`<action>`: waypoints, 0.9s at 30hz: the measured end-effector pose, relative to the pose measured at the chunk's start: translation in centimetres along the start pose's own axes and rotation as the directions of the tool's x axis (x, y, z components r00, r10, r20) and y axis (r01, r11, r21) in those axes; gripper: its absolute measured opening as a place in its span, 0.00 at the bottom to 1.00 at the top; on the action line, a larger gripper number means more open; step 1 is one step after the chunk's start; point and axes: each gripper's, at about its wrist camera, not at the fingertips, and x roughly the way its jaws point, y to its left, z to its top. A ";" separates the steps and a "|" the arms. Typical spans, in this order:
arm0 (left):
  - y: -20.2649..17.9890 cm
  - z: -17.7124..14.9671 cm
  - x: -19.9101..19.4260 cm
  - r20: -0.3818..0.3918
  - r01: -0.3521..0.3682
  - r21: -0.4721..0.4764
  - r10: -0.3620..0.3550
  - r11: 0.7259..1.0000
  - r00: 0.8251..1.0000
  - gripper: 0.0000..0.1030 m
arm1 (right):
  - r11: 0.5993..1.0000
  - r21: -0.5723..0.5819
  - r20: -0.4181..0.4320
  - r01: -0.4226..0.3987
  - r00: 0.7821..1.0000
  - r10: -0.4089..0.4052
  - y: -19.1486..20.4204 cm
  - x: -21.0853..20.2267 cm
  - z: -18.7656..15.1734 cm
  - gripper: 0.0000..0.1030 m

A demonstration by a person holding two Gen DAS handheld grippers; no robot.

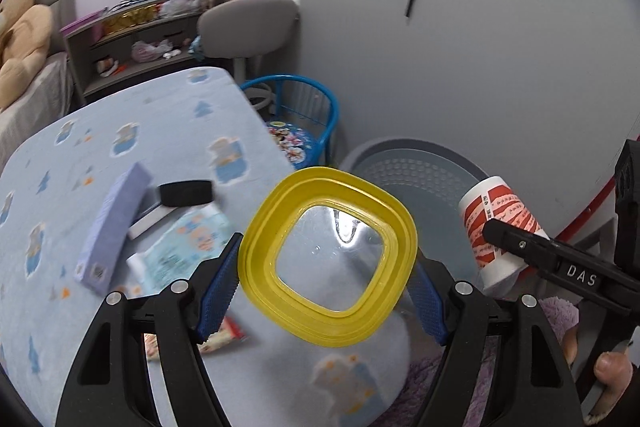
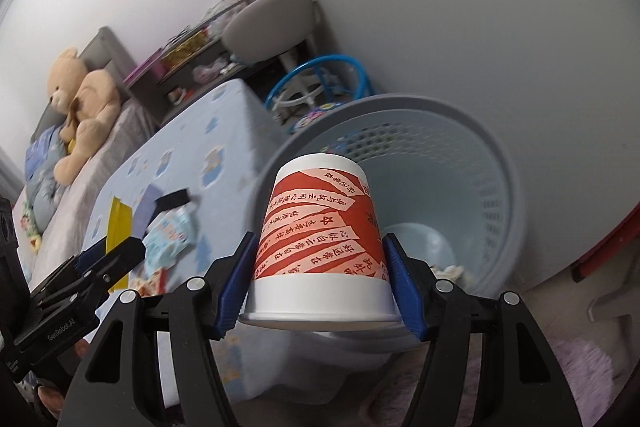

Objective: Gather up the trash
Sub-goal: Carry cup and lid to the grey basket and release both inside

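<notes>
Left claw (image 1: 328, 291): clamped on a yellow square lid (image 1: 328, 259) with a clear middle, blue pads tight on both edges, held up over the near corner of the tabletop.
Right claw (image 2: 320, 283): gripping a red-and-white paper cup (image 2: 320, 235) upside down, rim toward the camera, pads on either side.
Basket (image 2: 492, 163): pale grey-blue, perforated wall, on the floor just beside the tabletop; scraps lie at its bottom, and the cup sits in front of its mouth.
Tabletop (image 1: 132, 131): covered in a light blue cloth with bear prints; a lilac box (image 1: 114, 227), a black band (image 1: 186, 193), a printed wipes pack (image 1: 184, 247) and a red snack wrapper (image 1: 224, 339) are scattered on it.
Room: white walls, a grey chair (image 1: 248, 23), a small blue chair (image 1: 296, 115), a cluttered grey shelf (image 1: 136, 39).
Bed (image 2: 120, 131): beyond the tabletop, with a tan teddy bear (image 2: 80, 99) sitting on it.
Floor: a purple fluffy rug (image 1: 560, 311) near the basket.
</notes>
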 end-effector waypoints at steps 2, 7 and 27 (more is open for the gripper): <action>-1.4 0.7 1.2 -0.011 0.011 0.026 -0.011 1.000 1.000 0.71 | 1.000 0.011 0.005 0.020 1.000 -0.020 -1.4 0.1 0.6 0.60; -4.2 1.7 3.9 -0.048 0.034 0.083 -0.030 0.996 0.998 0.71 | 1.000 0.011 0.000 0.024 1.000 -0.024 -3.6 1.0 1.3 0.60; -6.3 2.2 8.0 -0.119 0.033 0.090 -0.022 0.995 0.993 0.72 | 0.999 0.051 -0.003 -0.003 1.000 0.003 -6.5 2.3 1.2 0.70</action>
